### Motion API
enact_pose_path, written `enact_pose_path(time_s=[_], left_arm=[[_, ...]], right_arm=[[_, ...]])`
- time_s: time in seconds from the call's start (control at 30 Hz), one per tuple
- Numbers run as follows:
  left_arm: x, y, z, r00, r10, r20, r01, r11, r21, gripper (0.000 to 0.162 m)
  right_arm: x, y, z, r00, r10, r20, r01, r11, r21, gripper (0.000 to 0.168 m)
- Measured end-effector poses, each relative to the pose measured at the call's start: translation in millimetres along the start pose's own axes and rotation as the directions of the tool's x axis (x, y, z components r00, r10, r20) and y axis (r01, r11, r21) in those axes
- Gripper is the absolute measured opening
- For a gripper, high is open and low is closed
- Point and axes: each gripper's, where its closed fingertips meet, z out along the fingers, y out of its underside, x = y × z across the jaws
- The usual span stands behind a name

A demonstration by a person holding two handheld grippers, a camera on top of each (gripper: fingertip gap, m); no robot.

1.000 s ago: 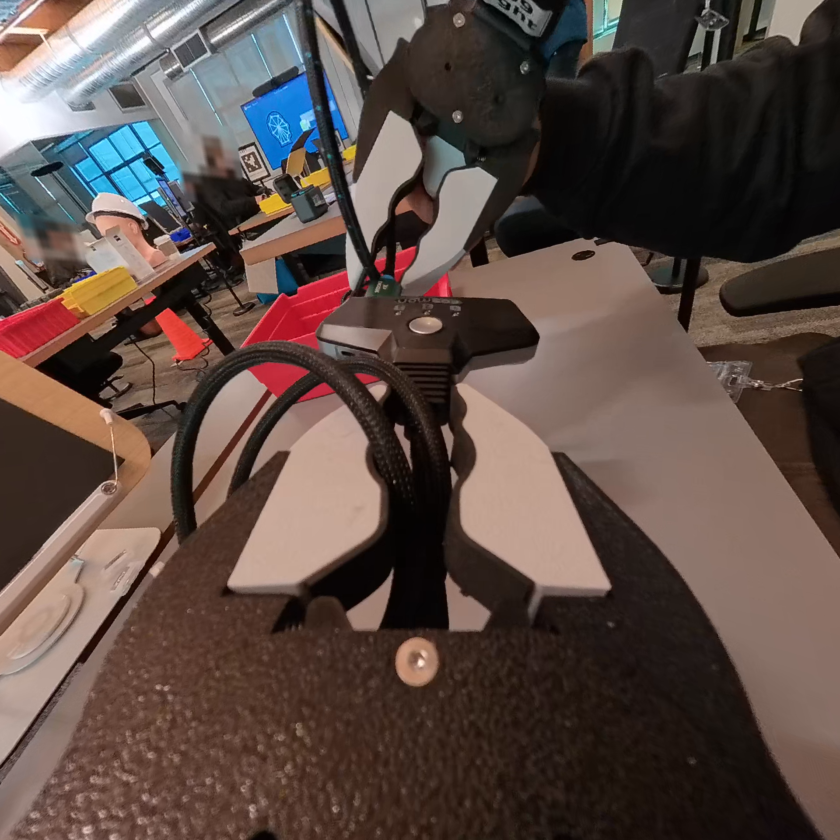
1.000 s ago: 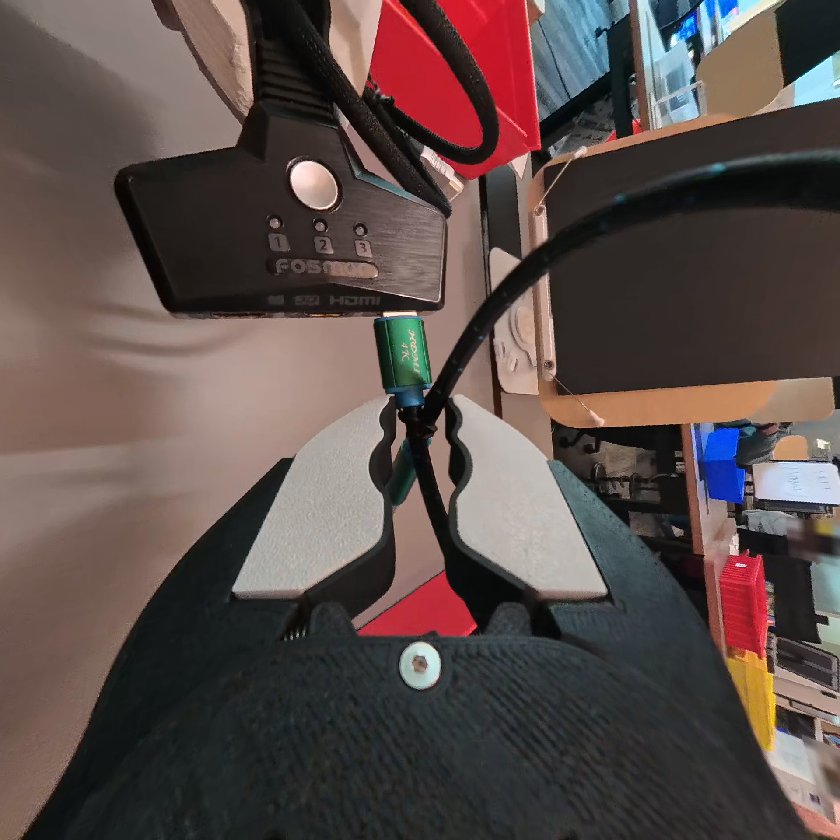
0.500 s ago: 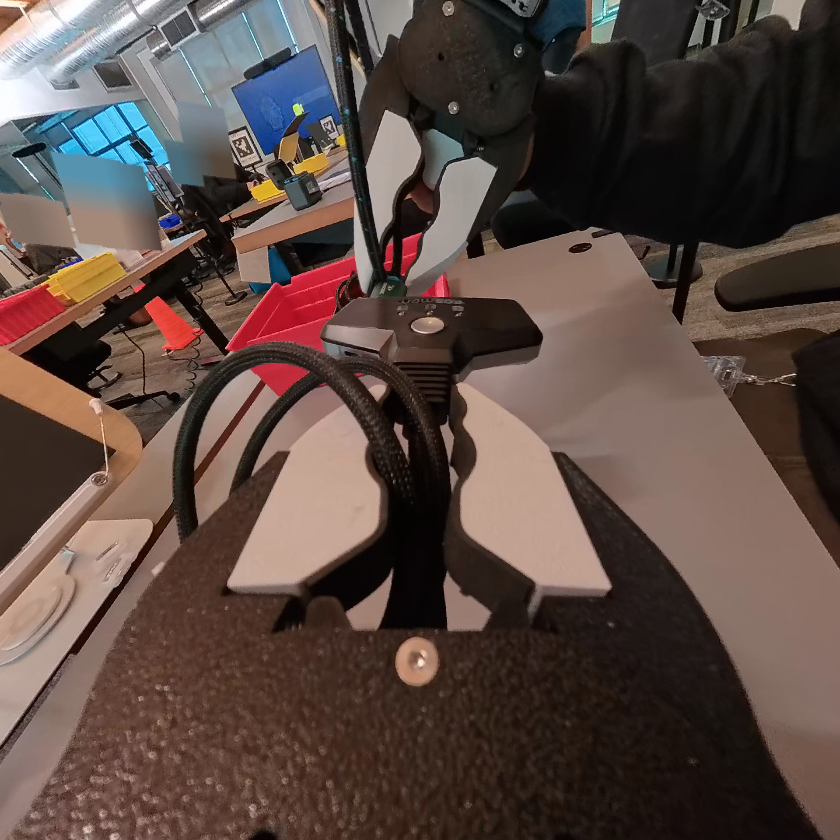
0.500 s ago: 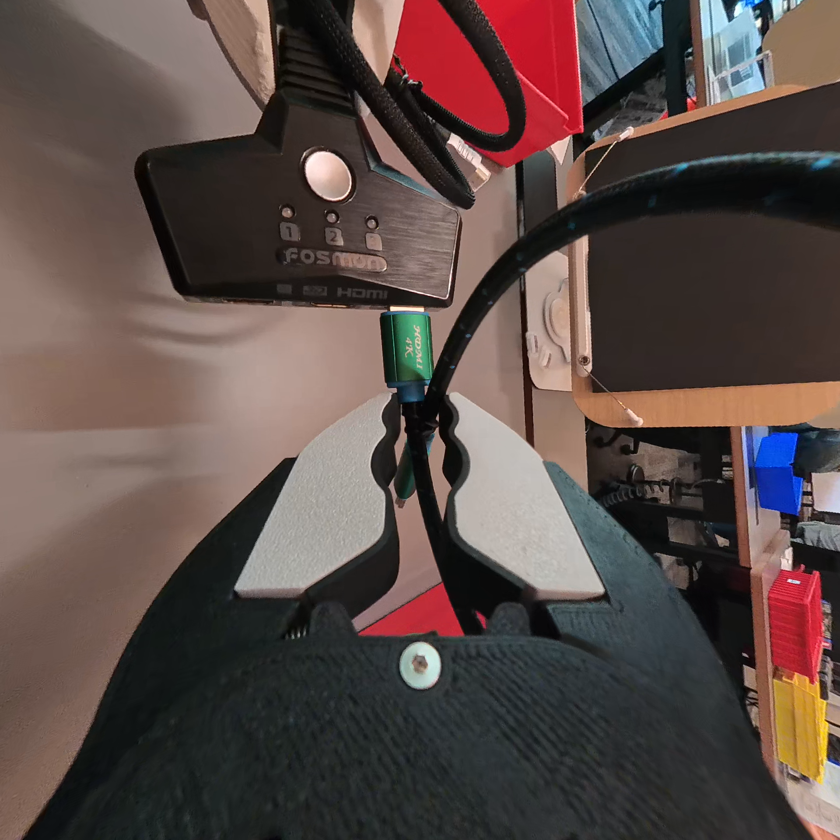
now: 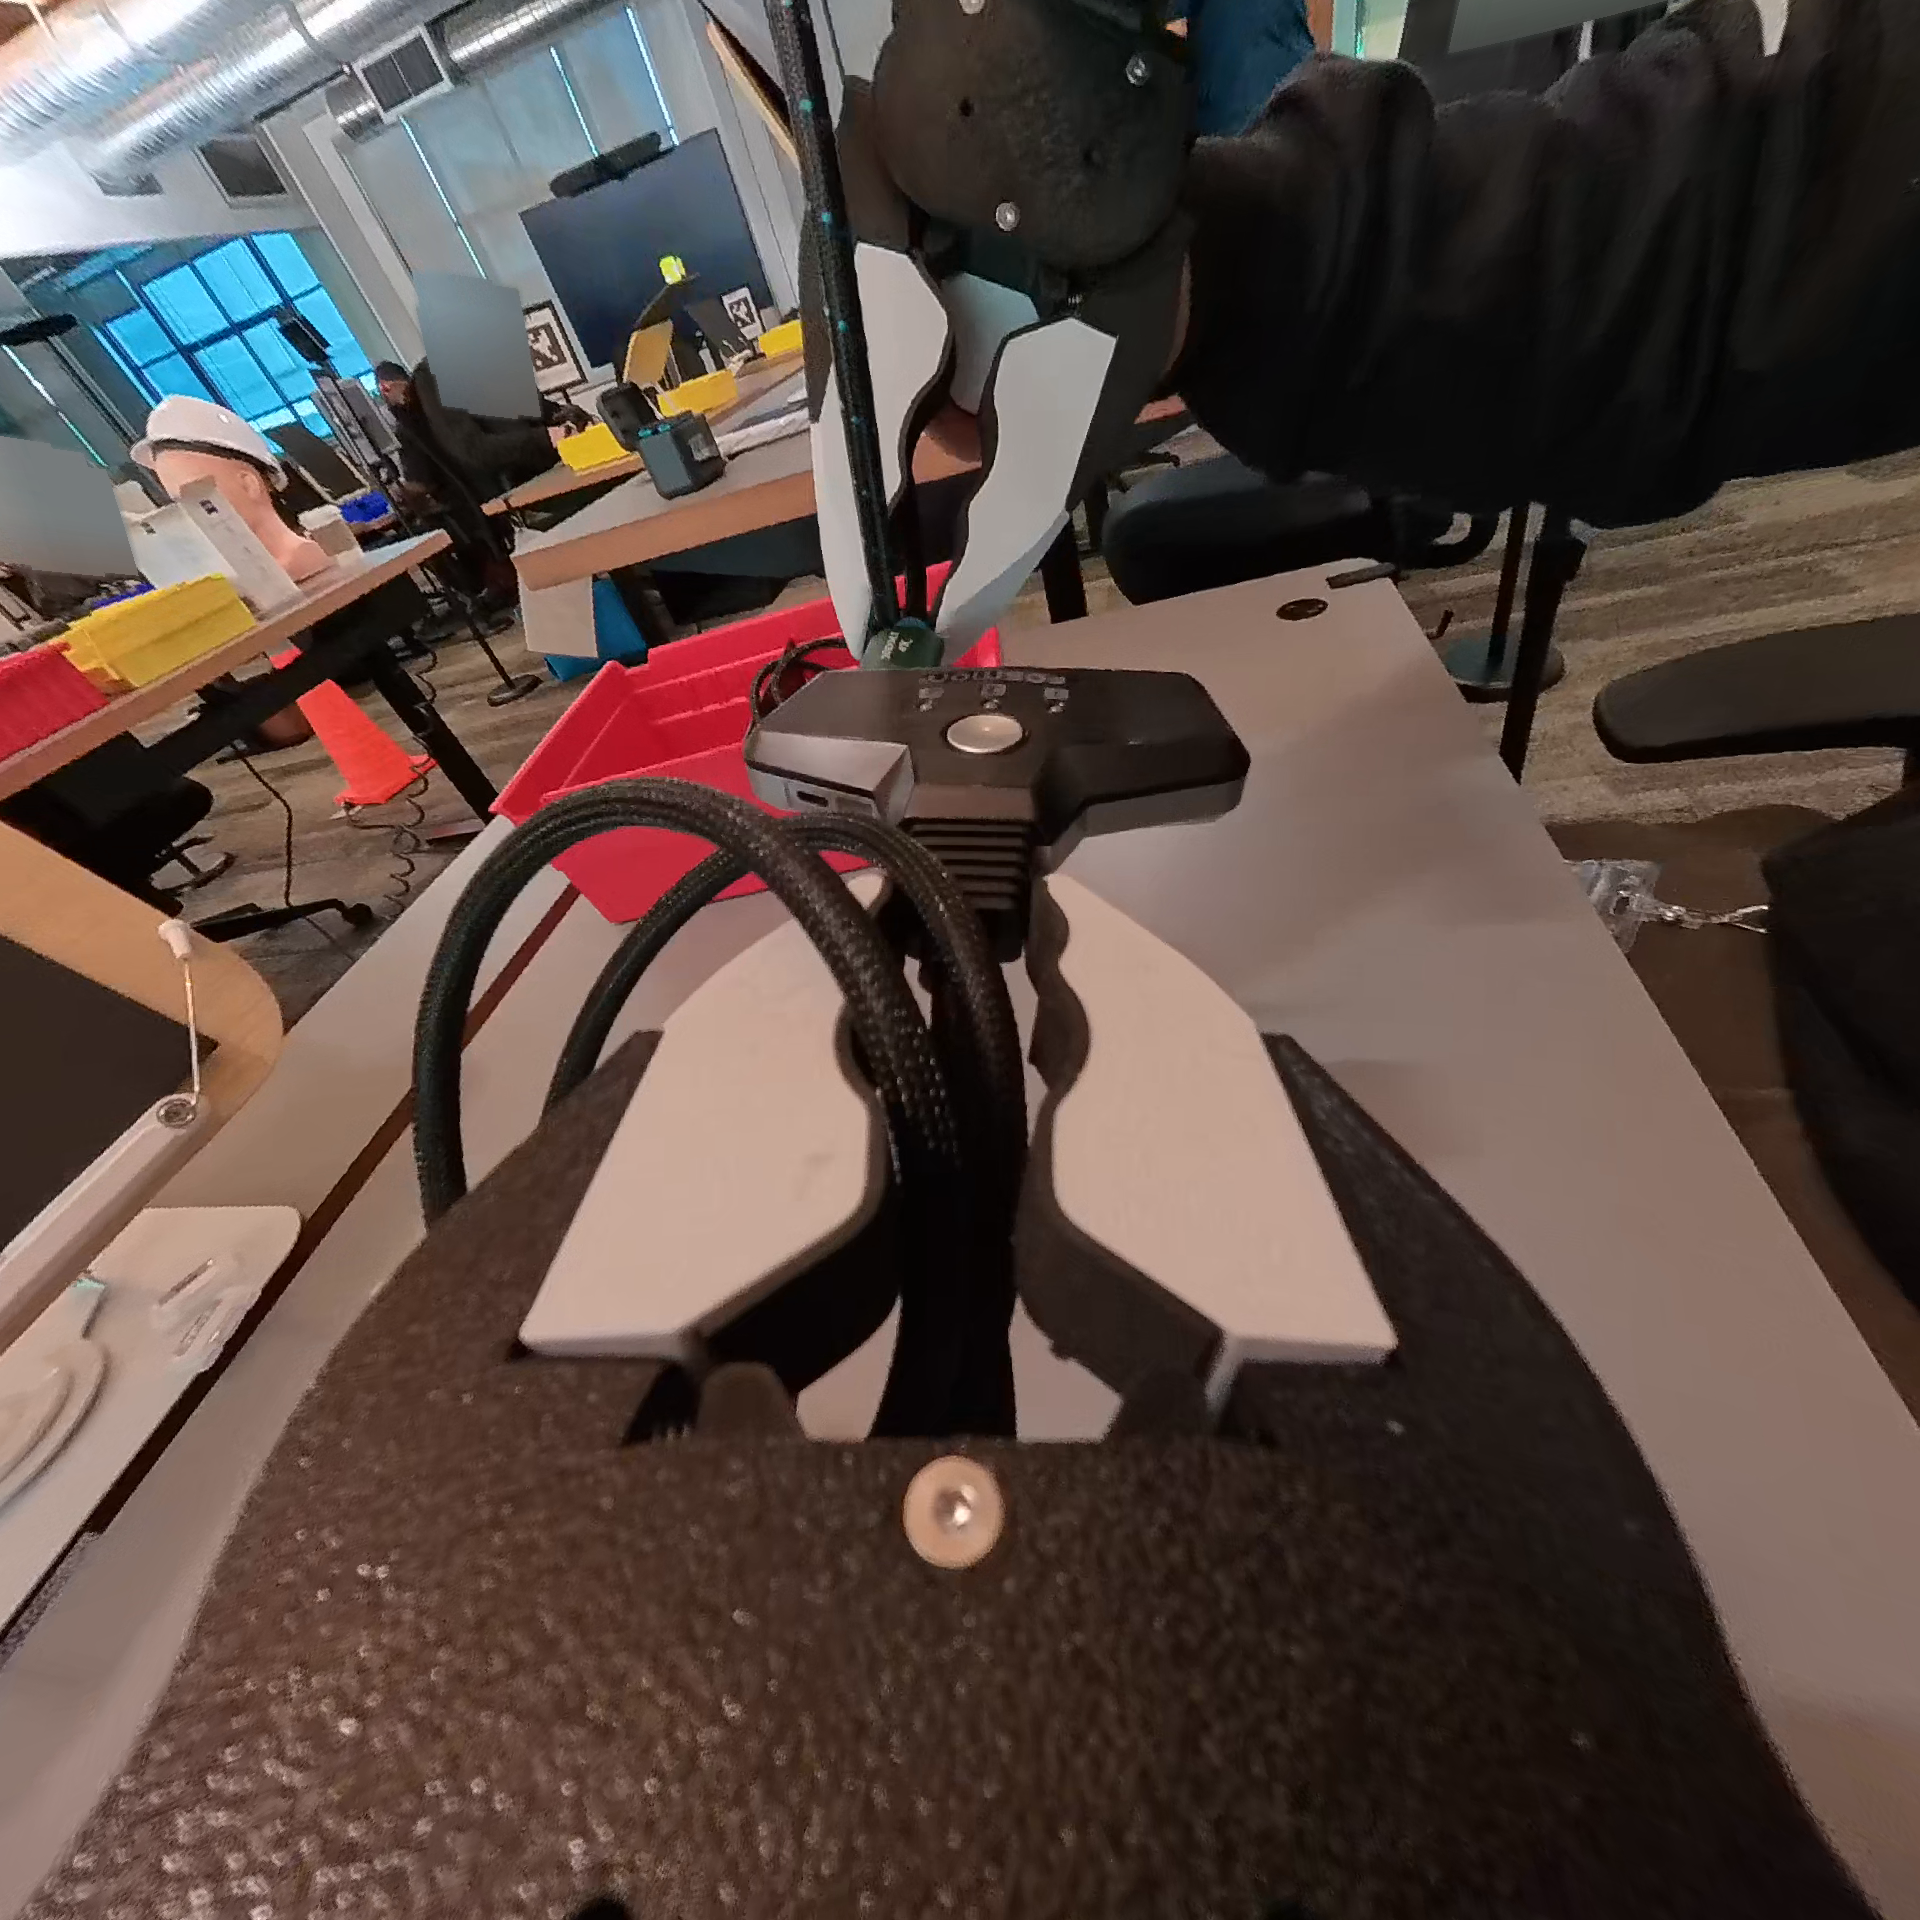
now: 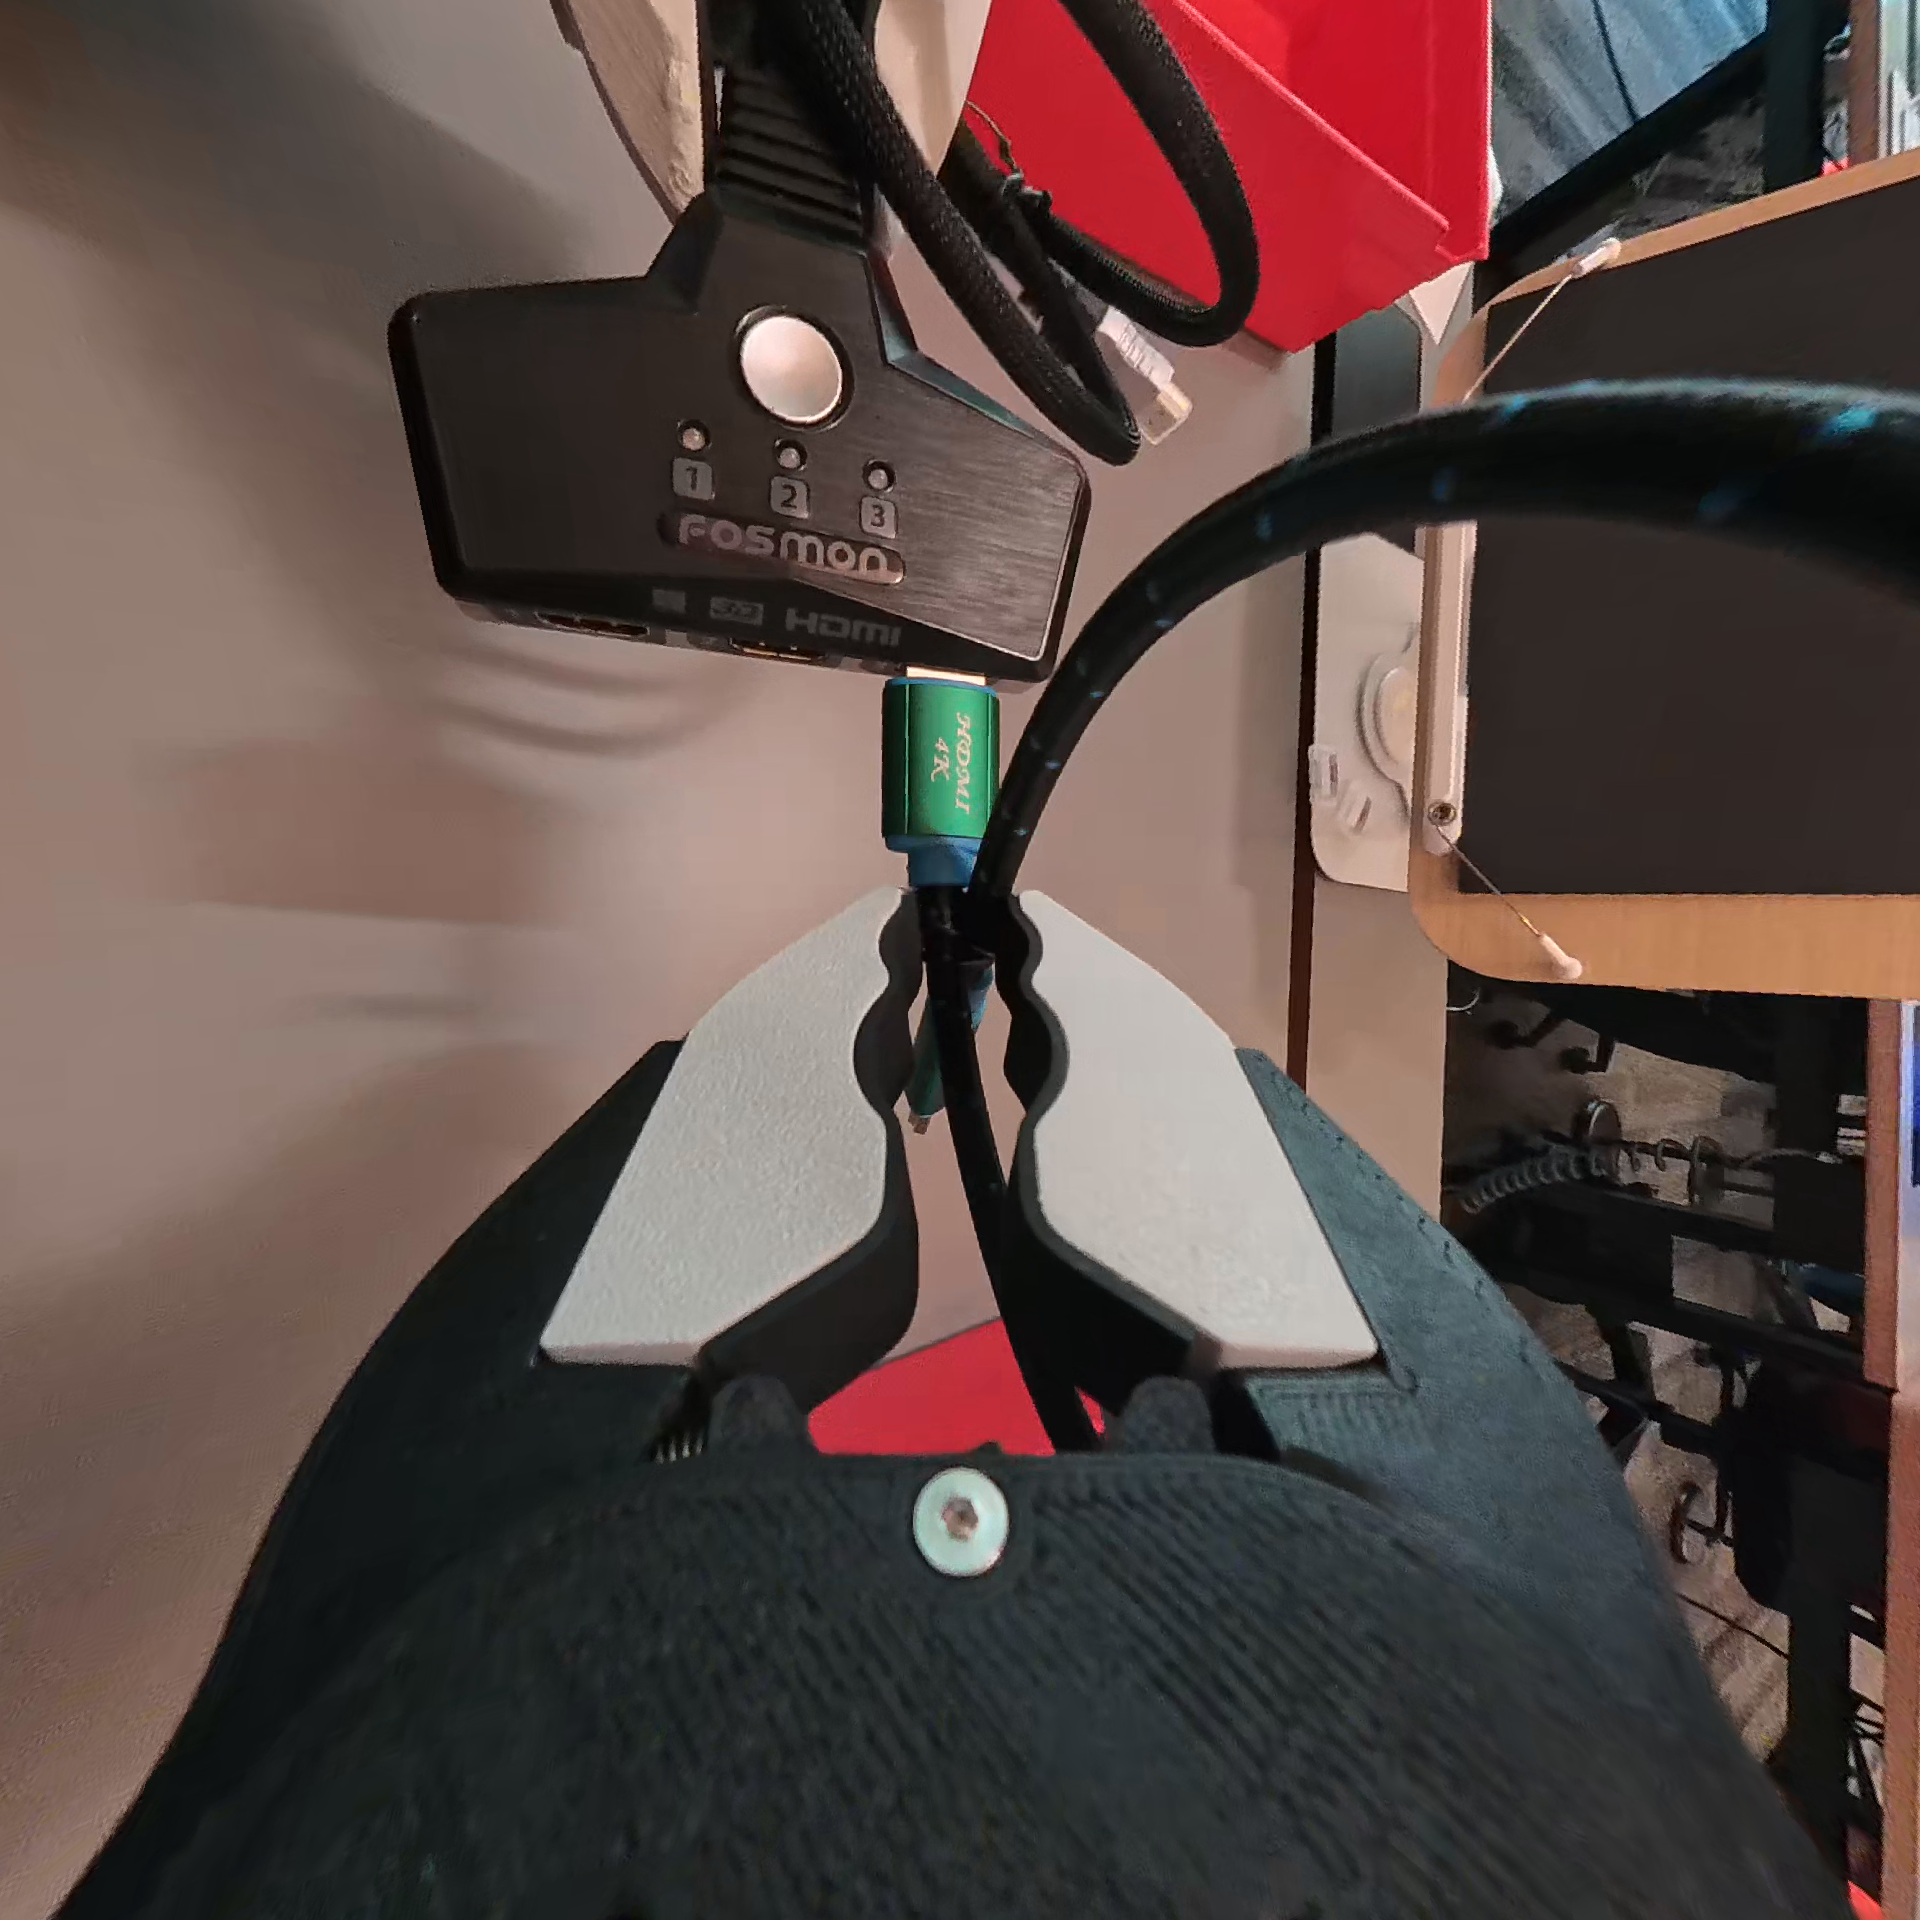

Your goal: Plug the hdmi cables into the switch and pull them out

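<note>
The black HDMI switch [image 5: 997, 738] hangs above the grey table [image 5: 1403, 935]. My left gripper [image 5: 966, 925] is shut on the switch's black braided cable [image 5: 935, 1091], just behind its ribbed strain relief. My right gripper [image 6: 961, 909] is shut on a black cable flecked with blue [image 6: 1351, 468], right behind its green plug [image 6: 940, 769]. The plug's tip is in the rightmost port of the switch [image 6: 727, 499], with a thin strip of metal showing. The other two ports are empty. The right gripper [image 5: 909, 634] points down at the switch's far edge in the left wrist view. The left gripper [image 6: 779, 94] shows at the top of the right wrist view.
A red bin [image 5: 675, 748] stands on the table behind the switch. A wood-edged black panel [image 6: 1662, 623] and a white pad [image 5: 156, 1309] lie at the table's side. A loose silver plug end [image 6: 1143, 384] hangs by the switch. A chair armrest [image 5: 1766, 696] is at the right.
Both grippers keep their hold and the green plug stays at the port. The switch and both grippers have shifted slightly against the background.
</note>
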Motion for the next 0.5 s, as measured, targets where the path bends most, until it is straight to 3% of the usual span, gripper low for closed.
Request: enact_pose_path(time_s=[0.17,0.2,0.23,0.3,0.37,0.5], left_arm=[[0,2,2,1.0,0.002,0.007,-0.002,1.0,-0.022,0.022],[-10,3,-10,0.998,-0.007,0.063,0.008,1.0,-0.009,0.022],[-24,2,-32,0.989,-0.05,0.137,0.045,0.998,0.035,0.022],[-45,-1,-79,0.963,-0.129,0.236,0.099,0.985,0.138,0.022],[-60,3,-105,0.921,-0.123,0.369,0.077,0.987,0.138,0.021],[-62,-3,-105,0.915,-0.129,0.381,0.071,0.984,0.164,0.021]], right_arm=[[2,13,-2,1.0,-0.02,-0.012,0.019,0.998,-0.056,0.014],[18,52,-9,0.99,-0.101,-0.095,0.073,0.962,-0.263,0.015],[30,90,-23,0.981,-0.134,-0.141,0.07,0.921,-0.384,0.015],[17,125,-38,0.979,0.196,-0.058,-0.205,0.947,-0.249,0.014],[31,160,-58,0.936,0.307,-0.174,-0.339,0.919,-0.201,0.014],[31,199,-63,0.855,0.489,-0.172,-0.514,0.844,-0.155,0.014]])
